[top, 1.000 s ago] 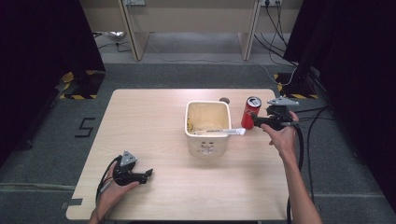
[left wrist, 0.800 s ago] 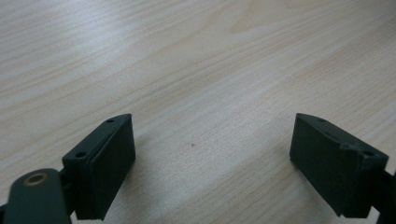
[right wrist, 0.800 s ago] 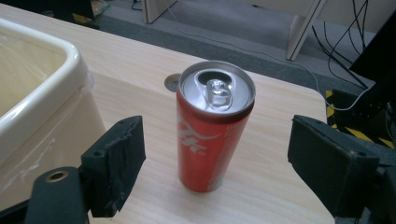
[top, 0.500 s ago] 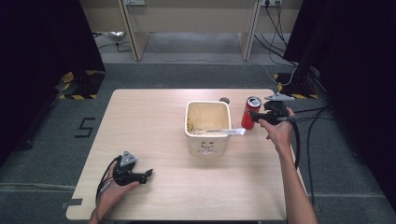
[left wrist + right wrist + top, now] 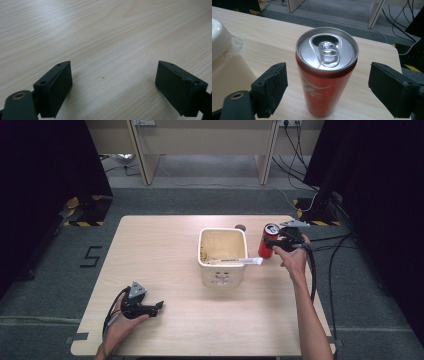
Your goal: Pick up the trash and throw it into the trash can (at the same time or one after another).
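The right hand-held gripper (image 5: 325, 92) is standing wide open around the red can (image 5: 326, 72), one jaw on each side of it and clear air showing between each pad and the can's wall, so it is gripping nothing. In the high view this right hand-held gripper (image 5: 274, 241) is sitting at the can (image 5: 269, 240) from the far right side of the bench (image 5: 165, 250), with its cable trailing off over the edge. The can is standing upright on the wood, its top already opened, just beside the white tub (image 5: 222, 256) and near the bench's right rim. A white strip (image 5: 240, 261) is lying across the tub's near rim, its end pointing toward the can.

The left hand-held gripper (image 5: 150, 309) is resting at the near left corner of the bench, well apart from the tub and can. In the left gripper view its jaws are also spread wide over bare wood (image 5: 107, 45), holding and touching nothing between them.

Open room is lying across the whole left half and the near middle of the bench. A small dark round mark (image 5: 240, 227) is sitting at the far edge behind the tub.

The bench is pale wood grain. Around it grey floor (image 5: 50, 285) is running out to dark curtains at both sides, with a wooden frame and loose cables beyond the far edge.
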The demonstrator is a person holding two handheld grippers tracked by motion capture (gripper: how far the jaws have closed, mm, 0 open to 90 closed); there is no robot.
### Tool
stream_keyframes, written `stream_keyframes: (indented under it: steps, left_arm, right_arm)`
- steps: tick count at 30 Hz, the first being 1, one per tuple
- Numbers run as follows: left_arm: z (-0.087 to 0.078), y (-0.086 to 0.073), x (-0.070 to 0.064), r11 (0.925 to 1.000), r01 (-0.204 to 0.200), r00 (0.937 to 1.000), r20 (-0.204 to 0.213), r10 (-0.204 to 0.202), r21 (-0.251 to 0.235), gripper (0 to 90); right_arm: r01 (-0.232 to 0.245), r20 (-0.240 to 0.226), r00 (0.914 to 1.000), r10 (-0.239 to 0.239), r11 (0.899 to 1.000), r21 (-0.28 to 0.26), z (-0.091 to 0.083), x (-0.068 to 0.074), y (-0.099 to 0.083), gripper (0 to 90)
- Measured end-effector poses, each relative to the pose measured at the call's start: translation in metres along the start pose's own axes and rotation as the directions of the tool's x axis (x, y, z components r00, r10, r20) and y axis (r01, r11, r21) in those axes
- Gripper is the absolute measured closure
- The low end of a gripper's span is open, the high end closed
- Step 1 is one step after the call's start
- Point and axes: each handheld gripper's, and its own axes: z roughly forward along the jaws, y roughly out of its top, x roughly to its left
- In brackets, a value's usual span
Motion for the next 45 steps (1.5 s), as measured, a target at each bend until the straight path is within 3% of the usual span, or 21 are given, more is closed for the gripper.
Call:
stream_keyframes:
  steps: [4, 12, 23, 30, 31, 36, 45]
  left_arm:
    - [0.000, 0.000, 0.000, 1.0000, 0.002, 1.0000, 0.000, -0.002, -0.001, 13.5]
    - [0.000, 0.000, 0.000, 1.0000, 0.002, 1.0000, 0.000, -0.002, 0.000, 13.5]
    - [0.000, 0.000, 0.000, 1.0000, 0.003, 1.0000, 0.000, -0.003, -0.002, 13.5]
    - [0.000, 0.000, 0.000, 1.0000, 0.003, 1.0000, 0.000, -0.003, -0.002, 13.5]
    - [0.000, 0.000, 0.000, 1.0000, 0.003, 1.0000, 0.000, -0.003, -0.002, 13.5]
    - [0.000, 0.000, 0.000, 1.0000, 0.003, 1.0000, 0.000, -0.003, -0.002, 13.5]
    - [0.000, 0.000, 0.000, 1.0000, 0.003, 1.0000, 0.000, -0.003, -0.004, 13.5]
  right_arm:
    - [0.008, 0.002, 1.0000, -0.008, 1.000, 0.000, 0.007, 0.002, 0.001, 15.6]
    - [-0.024, 0.013, 0.9996, 0.024, 0.999, 0.021, 0.021, 0.001, 0.001, 15.7]
    - [-0.048, 0.005, 0.9988, 0.048, 0.999, 0.001, 0.032, -0.001, -0.003, 16.6]
    - [-0.052, -0.005, 0.9987, 0.052, 0.999, -0.002, 0.035, -0.004, -0.005, 24.6]
    - [-0.034, -0.018, 0.9993, 0.033, 0.999, -0.017, 0.034, -0.004, -0.005, 33.1]
    - [0.009, -0.006, 0.9999, -0.009, 1.000, -0.019, 0.028, -0.002, -0.003, 33.8]
    - [-0.016, -0.016, 0.9998, 0.015, 0.999, -0.038, 0.007, -0.004, 0.004, 34.0]
